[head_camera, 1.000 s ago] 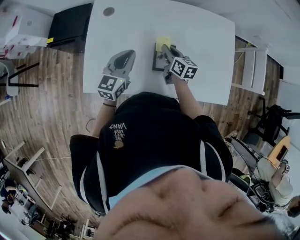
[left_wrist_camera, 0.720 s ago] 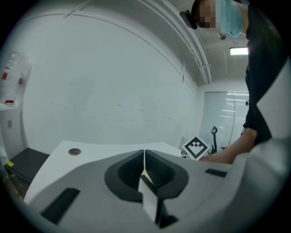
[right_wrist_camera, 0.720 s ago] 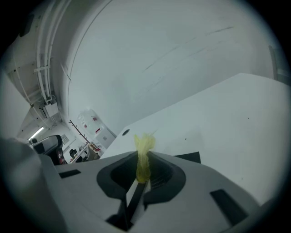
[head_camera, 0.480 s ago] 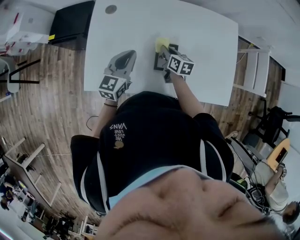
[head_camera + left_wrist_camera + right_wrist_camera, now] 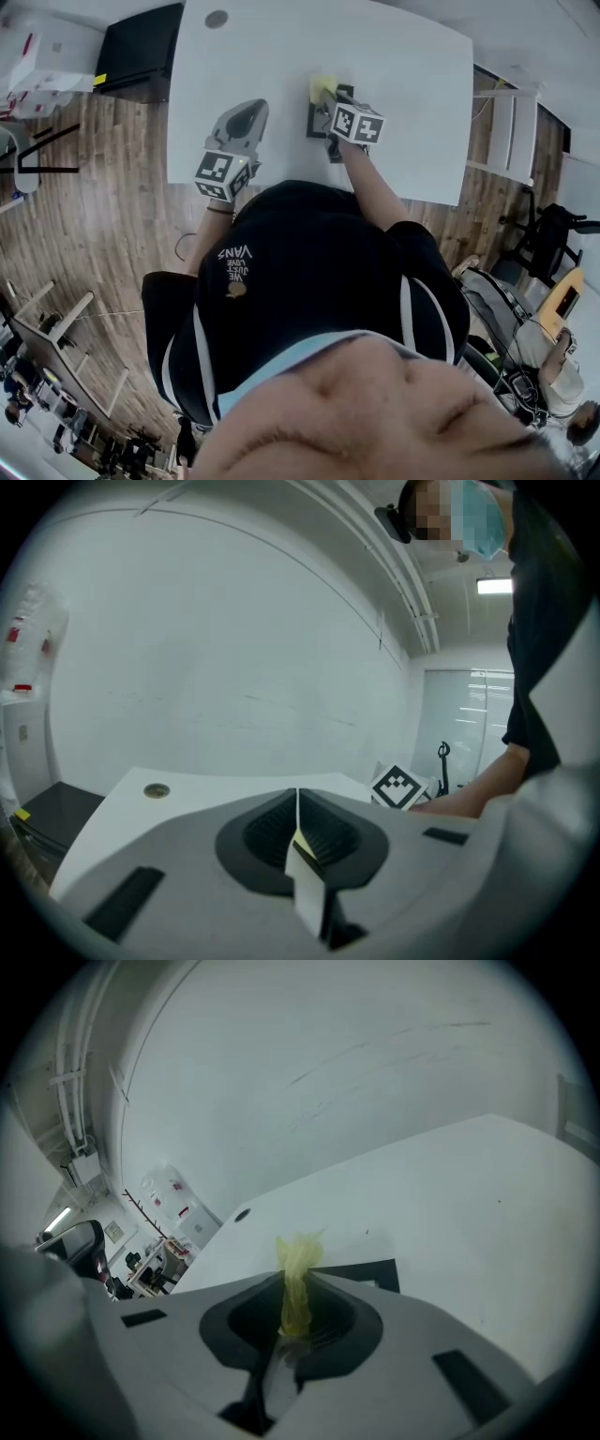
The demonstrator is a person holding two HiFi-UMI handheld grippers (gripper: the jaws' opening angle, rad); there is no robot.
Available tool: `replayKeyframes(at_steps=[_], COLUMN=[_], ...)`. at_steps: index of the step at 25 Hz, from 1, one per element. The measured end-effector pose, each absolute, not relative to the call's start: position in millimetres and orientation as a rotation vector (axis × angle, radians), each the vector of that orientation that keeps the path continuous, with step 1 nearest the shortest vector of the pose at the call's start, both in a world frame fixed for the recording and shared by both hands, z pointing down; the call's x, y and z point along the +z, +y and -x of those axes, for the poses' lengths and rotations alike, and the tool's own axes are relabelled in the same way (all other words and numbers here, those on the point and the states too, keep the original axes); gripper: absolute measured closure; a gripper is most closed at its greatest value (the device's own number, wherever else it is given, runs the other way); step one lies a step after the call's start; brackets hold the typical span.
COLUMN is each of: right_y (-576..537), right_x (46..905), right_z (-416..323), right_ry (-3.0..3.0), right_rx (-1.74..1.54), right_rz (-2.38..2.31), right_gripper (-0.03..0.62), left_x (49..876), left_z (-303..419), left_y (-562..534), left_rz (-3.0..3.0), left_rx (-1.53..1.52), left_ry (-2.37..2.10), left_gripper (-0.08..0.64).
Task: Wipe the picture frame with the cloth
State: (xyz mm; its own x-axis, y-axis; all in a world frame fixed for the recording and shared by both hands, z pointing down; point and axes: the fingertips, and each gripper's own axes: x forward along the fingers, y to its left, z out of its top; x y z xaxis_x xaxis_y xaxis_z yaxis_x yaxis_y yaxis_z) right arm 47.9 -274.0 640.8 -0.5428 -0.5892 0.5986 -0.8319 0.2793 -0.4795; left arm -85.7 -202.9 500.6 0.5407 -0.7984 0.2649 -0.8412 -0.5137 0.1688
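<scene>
A person stands at a white counter (image 5: 403, 94) with a tool in each hand. The right hand-held gripper (image 5: 328, 103) has its jaws clamped on a bunched yellow cloth (image 5: 298, 1260), which sticks out past the tips. The dark picture frame (image 5: 315, 122) lies flat on the counter directly under and just ahead of this gripper, so the cloth seems to meet its far end. The gripper covers too much of the frame to show its long axis. The left hand-held gripper (image 5: 251, 112) is well apart on the frame's left, jaws pressed together on nothing. The right hand is plainly the nearer and looks set to wipe.
</scene>
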Motion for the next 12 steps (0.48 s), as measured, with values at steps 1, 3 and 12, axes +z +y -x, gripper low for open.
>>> replayKeyframes(at_steps=[1, 3, 12], right_y=[-273, -272, -268], right_x=[641, 641, 639], right_z=[-50, -58, -105], right_ry=[-2.238, -2.212, -2.126], right_rx=[1.13, 1.132, 1.118], right_rz=[-1.308, -1.333, -1.444], right_gripper=[0.546, 0.546, 0.546], left_x=[501, 501, 499], left_z=[86, 86, 75], left_y=[-203, -202, -200], left_rz=[-2.505, -2.508, -2.529], left_rx=[0.221, 0.22, 0.198], left_ry=[-1.367, -1.362, -1.332], left_gripper=[0.541, 0.541, 0.542])
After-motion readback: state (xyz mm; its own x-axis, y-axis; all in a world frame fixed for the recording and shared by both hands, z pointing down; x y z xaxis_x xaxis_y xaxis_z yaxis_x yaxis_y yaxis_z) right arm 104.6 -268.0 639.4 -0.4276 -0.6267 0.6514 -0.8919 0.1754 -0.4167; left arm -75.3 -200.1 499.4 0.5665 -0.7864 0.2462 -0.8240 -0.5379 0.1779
